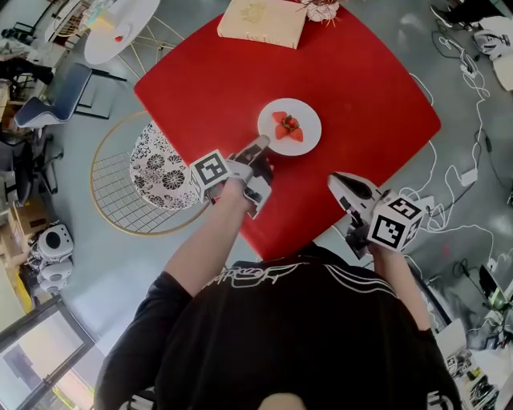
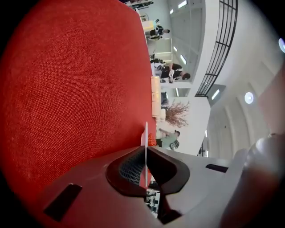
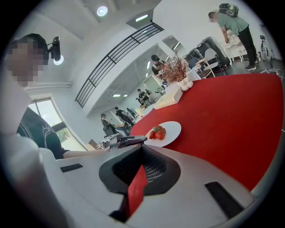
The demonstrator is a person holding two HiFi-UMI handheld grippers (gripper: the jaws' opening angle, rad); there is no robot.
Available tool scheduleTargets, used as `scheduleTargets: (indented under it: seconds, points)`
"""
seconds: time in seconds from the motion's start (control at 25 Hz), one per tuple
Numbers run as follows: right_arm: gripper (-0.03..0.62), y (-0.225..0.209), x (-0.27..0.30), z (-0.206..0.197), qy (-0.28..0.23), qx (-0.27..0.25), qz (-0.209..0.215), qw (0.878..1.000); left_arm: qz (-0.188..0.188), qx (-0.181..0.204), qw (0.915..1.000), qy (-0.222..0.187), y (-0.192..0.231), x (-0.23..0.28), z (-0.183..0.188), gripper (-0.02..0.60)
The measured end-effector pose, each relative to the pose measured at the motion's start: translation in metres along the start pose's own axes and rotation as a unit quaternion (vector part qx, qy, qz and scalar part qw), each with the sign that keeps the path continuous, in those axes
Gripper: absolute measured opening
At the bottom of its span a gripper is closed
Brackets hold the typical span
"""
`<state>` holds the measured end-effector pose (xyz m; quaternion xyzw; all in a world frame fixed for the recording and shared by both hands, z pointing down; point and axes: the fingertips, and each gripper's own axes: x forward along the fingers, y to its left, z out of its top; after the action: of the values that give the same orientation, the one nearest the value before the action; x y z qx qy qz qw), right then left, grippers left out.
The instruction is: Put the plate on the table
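Observation:
A white plate [image 1: 303, 114] with strawberries [image 1: 288, 126] lies flat on the red table [image 1: 361, 88], a little left of its middle. My left gripper [image 1: 260, 147] reaches in from the near left and is shut on the plate's near rim. In the left gripper view the thin white plate edge [image 2: 146, 133] runs between the closed jaws of the left gripper [image 2: 146, 150]. My right gripper [image 1: 335, 179] hovers over the table's near edge, shut and holding nothing. The right gripper view looks past the right gripper [image 3: 142, 149] to the plate [image 3: 172, 130], the strawberries [image 3: 157, 132] and the left gripper [image 3: 133, 139].
A beige box [image 1: 262, 20] and a vase of dried twigs [image 1: 322, 10] stand at the table's far edge. A wire chair with a patterned cushion [image 1: 158, 166] is left of the table. Cables [image 1: 461, 172] lie on the floor at the right. People stand in the background.

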<state>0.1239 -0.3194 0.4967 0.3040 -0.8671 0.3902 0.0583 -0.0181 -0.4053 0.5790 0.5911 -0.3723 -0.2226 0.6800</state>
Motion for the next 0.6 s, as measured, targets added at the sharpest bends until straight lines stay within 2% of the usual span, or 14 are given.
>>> scheduleTargets:
  seconds: [0.2,0.44,0.6]
  points:
    - [0.006,-0.001,0.0,-0.003,0.0,0.003,-0.001,1.0,0.007,0.0,1.0,-0.001,0.004,-0.001,0.0,0.016]
    - [0.006,-0.002,-0.002,-0.008,-0.002,0.015,-0.001,1.0,0.007,0.022,0.9997,0.009,0.003,0.0,0.0,0.017]
    - [0.006,0.0,-0.001,-0.008,-0.002,0.016,0.001,1.0,-0.016,0.022,0.9996,0.011,-0.006,0.002,0.0,0.122]
